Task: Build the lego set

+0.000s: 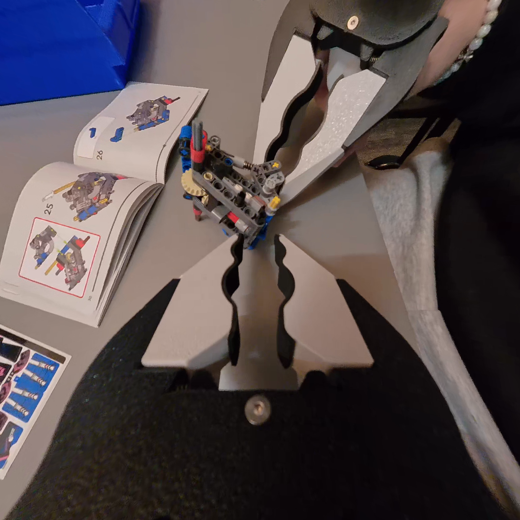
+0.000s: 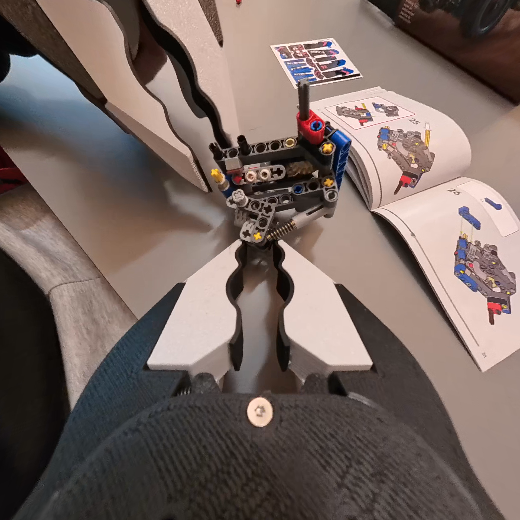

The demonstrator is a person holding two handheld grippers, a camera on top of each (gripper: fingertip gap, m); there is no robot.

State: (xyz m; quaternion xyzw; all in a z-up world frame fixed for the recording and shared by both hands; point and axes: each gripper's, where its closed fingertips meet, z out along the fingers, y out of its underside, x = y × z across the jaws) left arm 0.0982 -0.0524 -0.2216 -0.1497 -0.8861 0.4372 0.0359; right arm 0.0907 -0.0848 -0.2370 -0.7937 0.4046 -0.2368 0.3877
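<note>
A partly built lego assembly (image 1: 230,194) of grey, black, blue and red beams, with a tan gear, a spring and a dark upright axle, is held just above the grey table (image 1: 174,281). My left gripper (image 1: 259,239) is shut on its blue lower end. My right gripper (image 2: 260,247) is shut on the light grey link arm by the spring, at the near end of the assembly (image 2: 278,171). In the left wrist view the right gripper (image 1: 274,174) reaches in from the upper right. In the right wrist view the left gripper (image 2: 213,163) reaches in from the upper left.
An open instruction booklet (image 1: 98,213) lies left of the assembly; it also shows in the right wrist view (image 2: 422,174). A sticker sheet (image 1: 25,394) (image 2: 315,60) lies beyond it. A blue bin (image 1: 56,42) stands far left. A dark box (image 2: 464,33) sits nearby. A grey sleeve (image 1: 408,225) borders the table. Left tips to right tips: about 5 cm.
</note>
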